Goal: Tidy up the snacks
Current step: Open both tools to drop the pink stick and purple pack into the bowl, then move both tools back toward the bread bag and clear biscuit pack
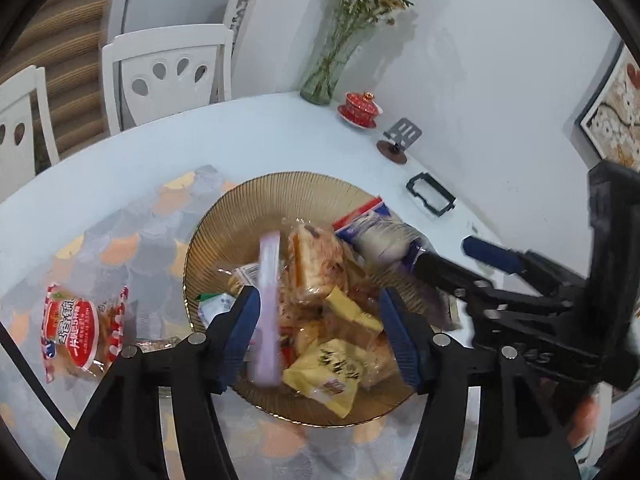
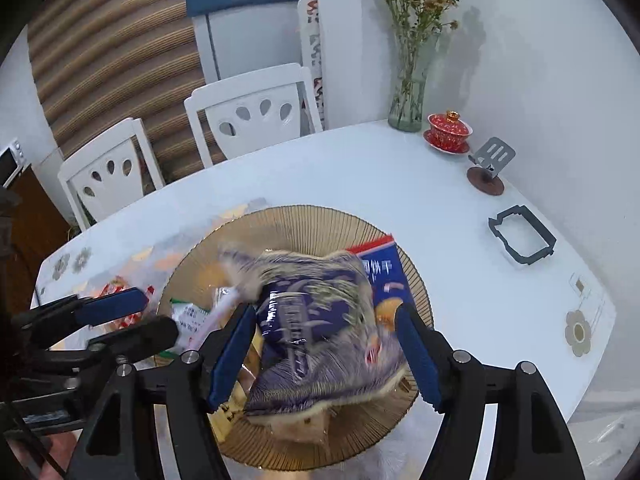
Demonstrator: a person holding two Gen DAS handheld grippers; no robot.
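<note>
- A ribbed amber glass plate (image 1: 224,220) sits mid-table, heaped with wrapped snacks.
- A blurred pale-purple stick packet (image 1: 269,308) stands upright over the heap.
- A blurred dark-blue crinkly bag (image 2: 316,332) tilts above the plate's right side.
- A red-and-white wrapped pastry (image 1: 78,330) lies on the table left of the plate.

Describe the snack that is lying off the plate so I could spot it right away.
Start at the white table and find the ribbed amber glass plate heaped with snacks. To its left, alone on the patterned mat, lies a clear packet with a red label. It is the only snack not on the plate.
</note>
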